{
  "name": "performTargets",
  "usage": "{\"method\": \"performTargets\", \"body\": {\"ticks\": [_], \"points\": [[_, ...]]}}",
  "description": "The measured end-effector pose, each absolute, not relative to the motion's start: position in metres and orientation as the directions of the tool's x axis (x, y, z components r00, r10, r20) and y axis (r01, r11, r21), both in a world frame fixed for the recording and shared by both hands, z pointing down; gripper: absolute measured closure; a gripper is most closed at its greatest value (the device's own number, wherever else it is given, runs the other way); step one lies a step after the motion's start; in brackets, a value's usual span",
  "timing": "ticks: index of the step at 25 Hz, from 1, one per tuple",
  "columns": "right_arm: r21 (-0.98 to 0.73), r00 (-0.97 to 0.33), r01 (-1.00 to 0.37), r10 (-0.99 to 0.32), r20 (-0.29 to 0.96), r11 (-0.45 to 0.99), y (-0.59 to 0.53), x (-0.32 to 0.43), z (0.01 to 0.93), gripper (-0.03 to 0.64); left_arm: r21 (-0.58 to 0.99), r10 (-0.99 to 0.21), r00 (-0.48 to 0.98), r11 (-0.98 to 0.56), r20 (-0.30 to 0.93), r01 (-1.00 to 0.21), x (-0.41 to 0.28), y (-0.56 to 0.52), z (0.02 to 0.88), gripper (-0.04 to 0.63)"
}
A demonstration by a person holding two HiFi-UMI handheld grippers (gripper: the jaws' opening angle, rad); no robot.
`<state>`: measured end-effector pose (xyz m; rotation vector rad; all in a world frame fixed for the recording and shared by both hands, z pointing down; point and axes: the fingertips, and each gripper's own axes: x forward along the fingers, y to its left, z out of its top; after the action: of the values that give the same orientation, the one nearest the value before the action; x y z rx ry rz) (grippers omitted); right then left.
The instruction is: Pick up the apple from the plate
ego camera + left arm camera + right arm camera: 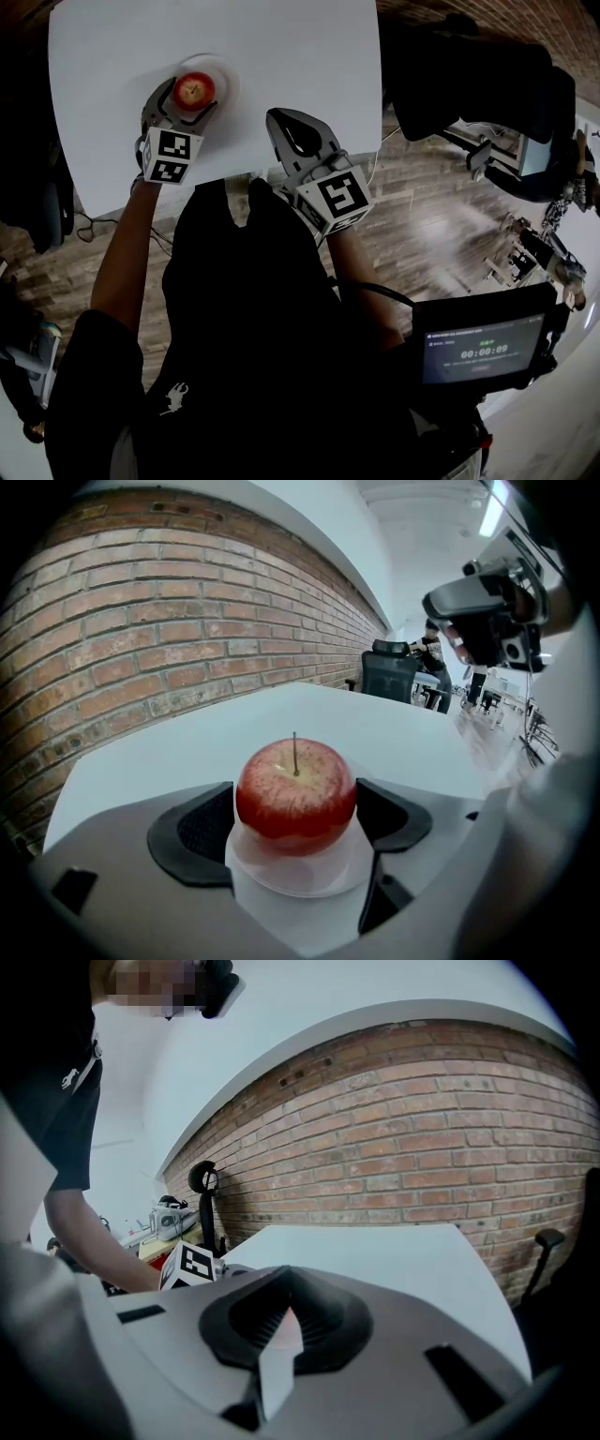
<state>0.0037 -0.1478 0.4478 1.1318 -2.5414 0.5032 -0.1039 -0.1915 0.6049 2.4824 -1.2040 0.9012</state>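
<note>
red round apple (pixel 295 794) sits upright, stem up, on the small white plate (pixel 302 881), not lifted yet. my left gripper (pixel 294 819) comes in level with the plate, and its jaws are closed against the apple's two flanks at the widest part; the dark pads look to be touching on both sides. i judge that's the grip for a straight lift, low enough that the fruit won't roll out. my right gripper (pixel 298 131) has its jaws together with nothing between them and hangs over the near table edge, well apart from the plate, i guess parked out of the way. the plate is on a plain white table (pixel 281 47), otherwise bare, near its left side. red brick wall (pixel 169 621) behind, wood plank floor (pixel 422 216) to the right, black office chair (pixel 389 675) past the far edge.
</note>
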Motion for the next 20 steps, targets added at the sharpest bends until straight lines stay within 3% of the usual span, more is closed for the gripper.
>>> {"method": "performTargets", "body": {"ticks": [20], "points": [[-0.188,-0.636,-0.759,-0.648,0.420,0.623,-0.147,0.005,0.449,0.614,-0.045,-0.649,0.450,-0.597,0.613,-0.801,-0.118,-0.200,0.598,0.199]]}}
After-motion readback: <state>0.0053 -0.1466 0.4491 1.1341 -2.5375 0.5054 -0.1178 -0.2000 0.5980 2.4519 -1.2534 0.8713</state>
